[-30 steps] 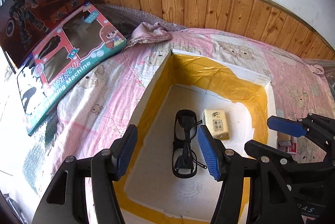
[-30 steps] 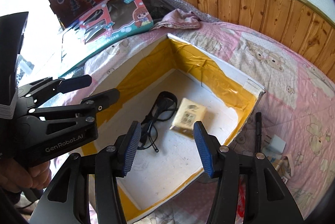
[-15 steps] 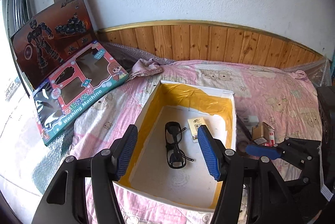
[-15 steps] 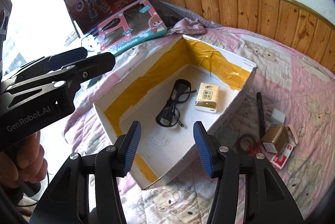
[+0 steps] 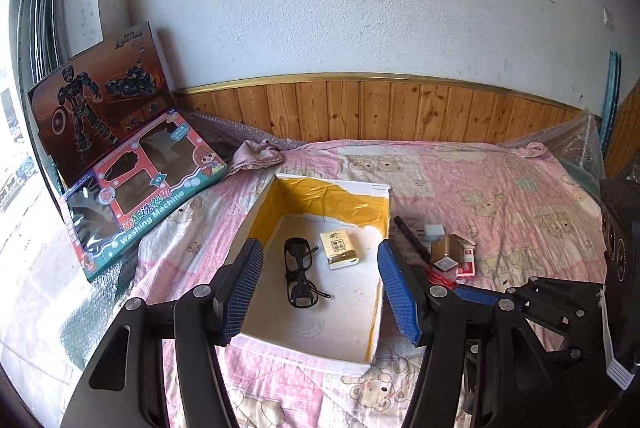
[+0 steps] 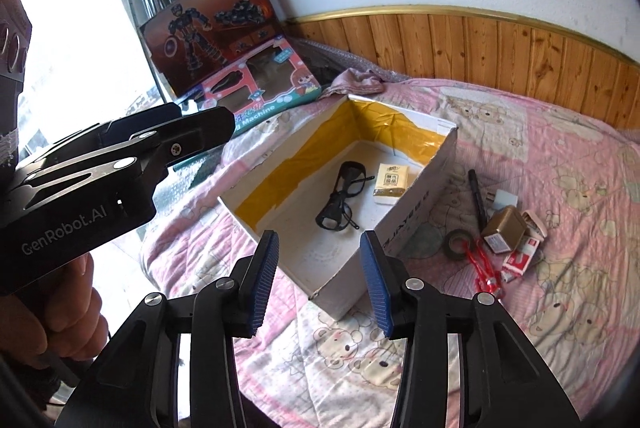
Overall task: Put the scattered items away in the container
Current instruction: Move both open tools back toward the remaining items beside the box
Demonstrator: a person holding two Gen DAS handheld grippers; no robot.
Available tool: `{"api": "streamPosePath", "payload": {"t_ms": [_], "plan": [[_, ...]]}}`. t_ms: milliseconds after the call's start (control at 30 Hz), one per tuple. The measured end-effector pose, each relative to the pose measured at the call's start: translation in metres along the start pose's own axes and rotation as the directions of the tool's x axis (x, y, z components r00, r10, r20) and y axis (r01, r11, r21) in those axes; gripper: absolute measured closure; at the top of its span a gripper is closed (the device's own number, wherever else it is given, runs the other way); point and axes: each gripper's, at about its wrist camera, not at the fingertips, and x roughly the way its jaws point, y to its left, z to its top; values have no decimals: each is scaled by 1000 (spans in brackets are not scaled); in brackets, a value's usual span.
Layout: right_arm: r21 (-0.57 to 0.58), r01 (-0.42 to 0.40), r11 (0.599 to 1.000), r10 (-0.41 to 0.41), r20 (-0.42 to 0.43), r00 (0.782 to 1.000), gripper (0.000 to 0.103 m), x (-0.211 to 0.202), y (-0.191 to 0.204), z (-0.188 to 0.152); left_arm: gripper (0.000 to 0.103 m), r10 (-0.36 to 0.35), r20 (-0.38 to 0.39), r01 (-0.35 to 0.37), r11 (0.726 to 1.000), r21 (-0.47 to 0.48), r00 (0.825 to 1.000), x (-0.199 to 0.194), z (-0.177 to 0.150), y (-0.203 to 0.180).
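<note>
The box (image 5: pixel 256 211) sits on the bed (image 5: pixel 500 187), white outside with yellow tape inside, and lies straight ahead at 12 o'clock between the jaws of my left gripper (image 5: pixel 320 292), which stand wide and hold nothing. Inside it lie black glasses (image 5: pixel 300 274) and, just beside them at 2 o'clock, a tissue pack (image 5: pixel 339 250). My right gripper (image 6: pixel 318 282) also has its jaws wide and empty, poised over the box's near corner. The scattered things lie outside the box's right wall at about 2 o'clock from my right jaws: a black pen (image 6: pixel 477 193), a white plug (image 6: pixel 503 199), a brown carton (image 6: pixel 503 230), a tape roll (image 6: pixel 458 244), a red clip (image 6: pixel 486 270) and a red-and-white packet (image 6: pixel 522 258), bunched close together. Beyond them the quilt runs open toward the wooden panelling (image 6: pixel 500 47). Toy boxes (image 5: pixel 120 163) lean at 10 o'clock, well apart from the box.
</note>
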Motion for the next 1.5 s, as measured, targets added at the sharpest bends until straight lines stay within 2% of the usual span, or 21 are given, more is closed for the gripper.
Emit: {"api": "streamPosePath", "payload": {"t_ms": [333,567,767,867,1067,1300,1500], "plan": [[115,48,992,-52,32,998,59,-48,-26,-51,42,-100,-7,100,995,3,995,-21,-28,-36],[224,116,968,-123,19,992,59,-72,-72,-92,42,-178,-59,178,984,-4,982,-13,-52,-72],[296,176,939,-182,-8,983,59,-76,-113,-111,42,-225,-129,225,974,-14,966,11,-60,-96],[328,186,926,-189,-24,982,59,-70,-132,-114,42,-249,-181,247,968,-37,951,33,-65,-108],[396,200,896,-190,-63,980,58,-49,-178,-121,42,-288,-301,278,957,-78,909,89,-77,-139],[476,153,866,-128,-84,988,58,-15,-223,-114,42,-297,-412,224,950,-217,861,165,-88,-148],[533,94,841,-59,-83,995,57,20,-259,-91,42,-281,-456,175,950,-260,845,214,-91,-153]]}}
